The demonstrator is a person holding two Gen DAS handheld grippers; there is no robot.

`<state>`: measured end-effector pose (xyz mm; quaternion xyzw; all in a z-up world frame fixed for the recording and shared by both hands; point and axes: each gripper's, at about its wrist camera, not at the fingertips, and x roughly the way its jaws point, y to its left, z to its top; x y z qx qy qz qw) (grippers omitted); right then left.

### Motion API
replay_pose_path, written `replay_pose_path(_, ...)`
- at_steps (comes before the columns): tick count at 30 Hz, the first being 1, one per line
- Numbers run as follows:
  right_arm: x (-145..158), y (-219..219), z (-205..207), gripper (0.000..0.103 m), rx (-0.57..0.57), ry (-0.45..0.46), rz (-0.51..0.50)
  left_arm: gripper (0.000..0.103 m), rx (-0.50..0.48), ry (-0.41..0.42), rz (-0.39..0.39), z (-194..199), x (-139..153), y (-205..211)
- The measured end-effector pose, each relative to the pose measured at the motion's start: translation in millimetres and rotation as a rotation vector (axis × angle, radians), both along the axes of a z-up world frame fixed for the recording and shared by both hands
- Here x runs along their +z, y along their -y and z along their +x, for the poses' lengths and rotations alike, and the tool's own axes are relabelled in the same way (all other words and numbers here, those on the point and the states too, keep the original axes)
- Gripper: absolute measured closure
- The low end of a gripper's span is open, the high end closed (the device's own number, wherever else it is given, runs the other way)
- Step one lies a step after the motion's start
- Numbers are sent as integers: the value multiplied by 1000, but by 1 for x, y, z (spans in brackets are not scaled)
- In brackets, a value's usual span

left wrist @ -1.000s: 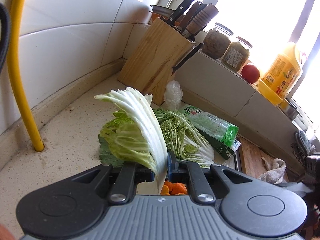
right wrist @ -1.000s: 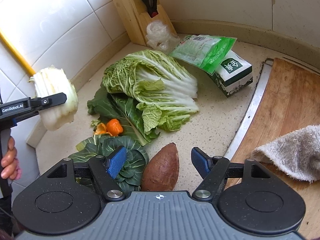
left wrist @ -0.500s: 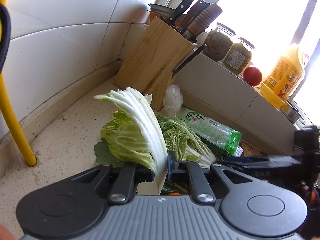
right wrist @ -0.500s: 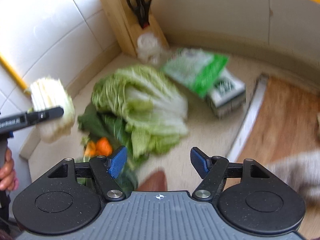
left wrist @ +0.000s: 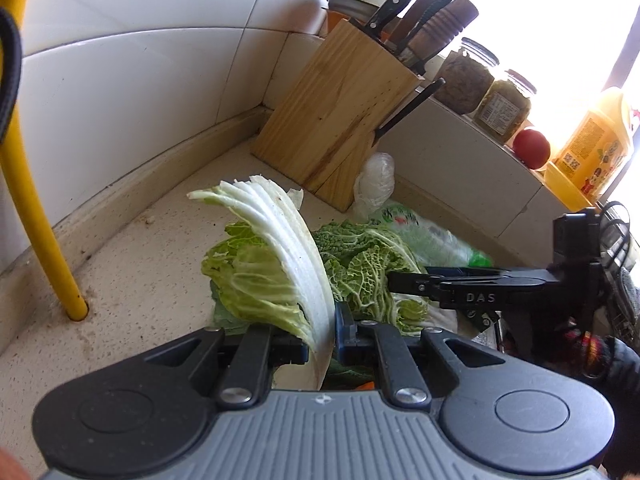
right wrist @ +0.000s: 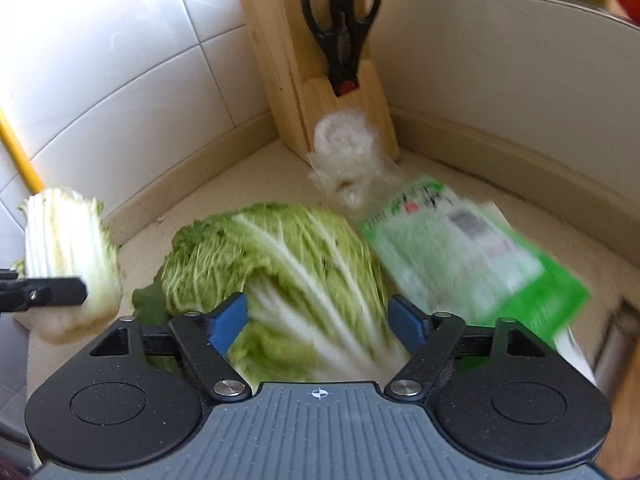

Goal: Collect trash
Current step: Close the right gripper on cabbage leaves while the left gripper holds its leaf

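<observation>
The left gripper (left wrist: 325, 330) clamped a cabbage leaf (left wrist: 276, 264); the right gripper (right wrist: 318, 322) (jaws just widening, empty) hovered over the cabbage pile (right wrist: 280, 264), probably next to grasp.

The right gripper (right wrist: 318, 322) hangs over a pile of napa cabbage leaves (right wrist: 288, 276) on the speckled countertop (right wrist: 460, 172), its blue-padded jaws having just been opening and now spread wide with nothing pressed between them. Beside the leaves on the right lies a green plastic bag (right wrist: 472, 260), and behind them crumpled clear plastic (right wrist: 346, 160) sits against a wooden knife block (right wrist: 288, 64) holding black scissors (right wrist: 340, 12). At the left edge the left gripper (right wrist: 60, 290) clamps a cabbage leaf piece (right wrist: 68, 248).
</observation>
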<state>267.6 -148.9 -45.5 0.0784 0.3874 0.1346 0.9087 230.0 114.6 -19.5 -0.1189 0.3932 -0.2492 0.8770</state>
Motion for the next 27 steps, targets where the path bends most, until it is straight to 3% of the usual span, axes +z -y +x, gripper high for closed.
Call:
replay_pose_path(4, -4, -9, 13, 21, 32, -8, -16, 93, -1, -7, -14, -2, -1, -3)
replay_pose_path(11, 13, -7, -17, 69, -41, -78, 17, 93, -26, -12, -43, -5, -1, -3)
replay_pose_path(15, 21, 2, -37, 79, -45, -110, 108, 93, -35, -27, -42, -5, -5, 0)
replay_pose_path(19, 24, -2, -61, 77, 21, -112, 163, 93, -40, -21, -36, -7, -4, -1)
replay_pose_path(22, 21, -10, -55, 63, 52, -97, 39, 93, -29, -26, -33, -6, -5, -2)
replay_pose_path(23, 20, -13, -53, 52, 54, -83, 1, 93, -26, -30, -31, -6, -6, -2)
replay_pose_path(25, 19, -17, -51, 43, 96, -59, -79, 93, -25, -38, -23, -5, -8, -1)
replay_pose_path(26, 16, -16, -47, 32, 130, -78, -106, 93, -24, -42, -18, -5, -9, -1)
replay_pose_path(27, 10, -16, -42, 29, 160, -110, -115, 93, -22, -45, -14, -4, -10, 0)
